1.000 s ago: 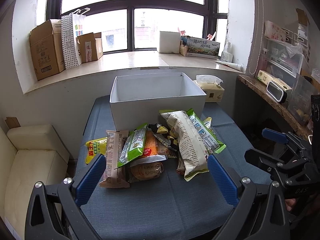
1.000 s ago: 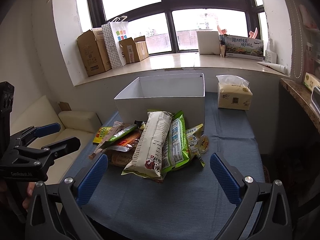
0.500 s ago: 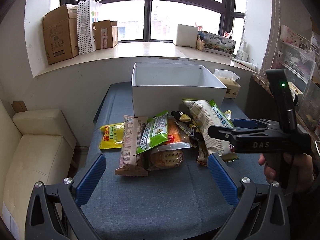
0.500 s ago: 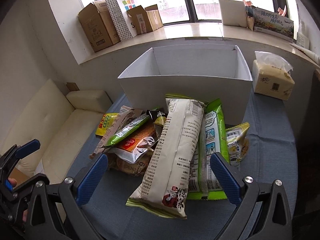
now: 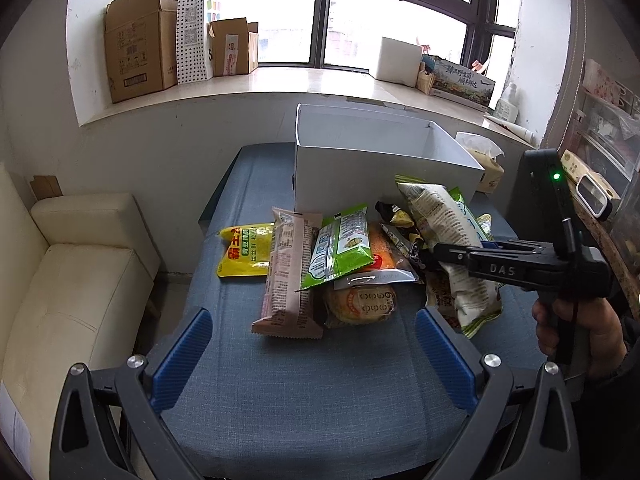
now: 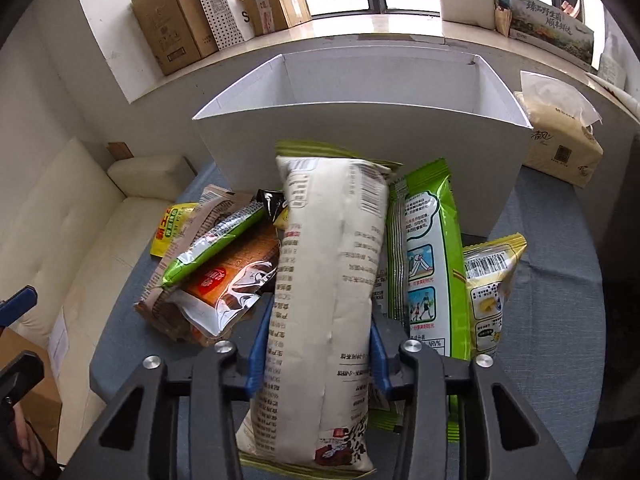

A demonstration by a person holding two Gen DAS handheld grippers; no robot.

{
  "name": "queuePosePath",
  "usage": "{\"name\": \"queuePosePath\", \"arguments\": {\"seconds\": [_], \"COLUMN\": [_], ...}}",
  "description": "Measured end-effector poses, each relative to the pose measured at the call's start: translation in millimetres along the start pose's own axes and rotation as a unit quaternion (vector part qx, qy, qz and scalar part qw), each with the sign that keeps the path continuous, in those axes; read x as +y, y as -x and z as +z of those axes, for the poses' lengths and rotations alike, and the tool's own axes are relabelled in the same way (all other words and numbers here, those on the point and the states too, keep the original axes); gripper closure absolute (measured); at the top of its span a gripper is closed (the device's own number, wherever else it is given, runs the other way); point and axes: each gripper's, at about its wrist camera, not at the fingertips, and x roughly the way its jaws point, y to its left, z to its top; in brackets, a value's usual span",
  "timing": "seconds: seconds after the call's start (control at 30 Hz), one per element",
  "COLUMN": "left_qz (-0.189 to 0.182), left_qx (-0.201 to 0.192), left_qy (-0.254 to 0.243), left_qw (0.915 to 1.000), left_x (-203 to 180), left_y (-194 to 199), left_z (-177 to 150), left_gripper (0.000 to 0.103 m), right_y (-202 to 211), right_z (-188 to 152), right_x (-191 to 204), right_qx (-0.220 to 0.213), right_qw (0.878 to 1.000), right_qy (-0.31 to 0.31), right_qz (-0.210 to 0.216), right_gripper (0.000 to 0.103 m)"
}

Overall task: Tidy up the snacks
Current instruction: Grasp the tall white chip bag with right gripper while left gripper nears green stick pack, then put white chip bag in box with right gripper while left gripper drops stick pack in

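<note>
Daylight comes through a dark-framed window (image 5: pixel 320 20) above a pale stone sill (image 5: pixel 280 84) holding cardboard boxes (image 5: pixel 136 64). A cream sofa (image 5: pixel 68 288) stands against the white wall (image 5: pixel 40 128), beside the blue-covered table (image 5: pixel 312 380).

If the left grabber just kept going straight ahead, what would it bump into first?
Probably the snack pile: the left gripper points at the brown packet and the round cookie pack. The white box is behind. Depth is hard to judge.

A lived-in home room: cream sofa (image 5: pixel 76 276), cluttered windowsill (image 5: pixel 280 84), tissue pack (image 6: pixel 560 136).
</note>
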Motion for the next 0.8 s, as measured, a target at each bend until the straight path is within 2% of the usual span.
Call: {"name": "queuePosePath", "arguments": {"seconds": [0.1, 0.27, 0.37, 0.53, 0.6, 0.63, 0.73, 0.8], "left_qz": [-0.001, -0.007, -0.019, -0.081, -0.095, -0.096, -0.062, -0.058], "left_qx": [0.003, 0.009, 0.018, 0.064, 0.083, 0.09, 0.11, 0.13], "left_qy": [0.002, -0.007, -0.015, 0.018, 0.032, 0.029, -0.003, -0.019], "left_qw": [1.0, 0.9999, 0.9995, 0.9945, 0.9915, 0.9909, 0.9921, 0.9897], "left_x": [0, -6, -9, -2, 0, -2, -11, -16], "left_y": [-5, -13, -28, -77, -99, -110, -140, -158], "left_z": [-1, 0, 10, 44, 57, 62, 70, 70], "left_gripper": [0.0, 0.0, 0.0, 0.0, 0.0, 0.0, 0.0, 0.0], "right_y": [26, 82, 108, 141, 149, 151, 152, 150], "right_z": [0, -7, -14, -33, -41, -43, -47, -49], "right_x": [-9, -28, -38, -50, -53, -54, -55, -56], "right_qx": [-0.032, -0.095, -0.124, -0.154, -0.161, -0.162, -0.162, -0.16], "right_qw": [0.999, 0.993, 0.989, 0.984, 0.983, 0.982, 0.982, 0.982], "right_qy": [-0.019, -0.051, -0.066, -0.08, -0.083, -0.084, -0.088, -0.088], "right_qz": [0.017, 0.042, 0.043, 0.044, 0.042, 0.044, 0.043, 0.044], "right_gripper": [0.067, 0.067, 0.067, 0.067, 0.067, 0.067, 0.067, 0.067]}}
